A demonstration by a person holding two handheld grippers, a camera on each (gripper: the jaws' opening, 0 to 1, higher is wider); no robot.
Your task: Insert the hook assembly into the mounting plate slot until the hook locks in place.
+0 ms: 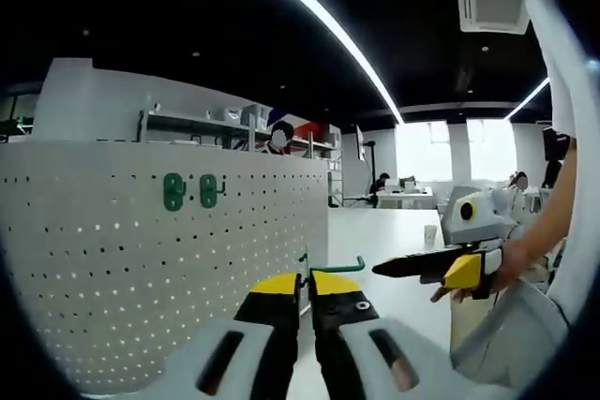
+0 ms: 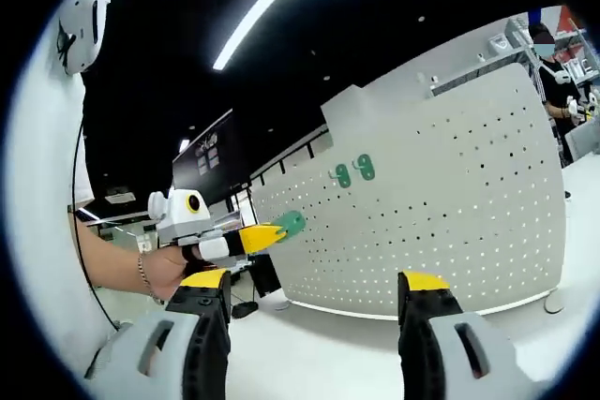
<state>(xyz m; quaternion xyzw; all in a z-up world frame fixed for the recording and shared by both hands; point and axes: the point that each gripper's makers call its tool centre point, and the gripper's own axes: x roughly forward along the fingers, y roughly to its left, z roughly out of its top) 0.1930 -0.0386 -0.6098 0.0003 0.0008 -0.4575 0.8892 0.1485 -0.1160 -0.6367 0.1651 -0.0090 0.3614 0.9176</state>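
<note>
Open office under a black ceiling with long white strip lights (image 1: 319,16); a white table (image 1: 394,231) runs past a white perforated pegboard panel (image 1: 122,269) standing upright on it. Two green hook mounts (image 1: 187,191) already sit on the panel face, side by side, upper area; from my right gripper view they read as a pair of green tabs (image 2: 352,171).

Hidden or unclear: I cannot make out the slot I am aiming for among the holes. Shelving behind the panel is cut off by its top edge. People at far desks are too small to read.

Left gripper (image 1: 306,285): yellow-tipped black jaws nearly together, pinching the green hook assembly (image 1: 330,269); its metal arm pokes out to the right above the tips. In the right gripper view I see the same gripper (image 2: 272,231) with the hook's green plate (image 2: 292,224) at its tips, held near the panel, apart from it. A hand (image 2: 161,271) with a bracelet grips it.

Right gripper (image 2: 314,283): jaws spread wide, nothing between them. It shows in the left gripper view (image 1: 427,267), off to the right, over the table
</note>
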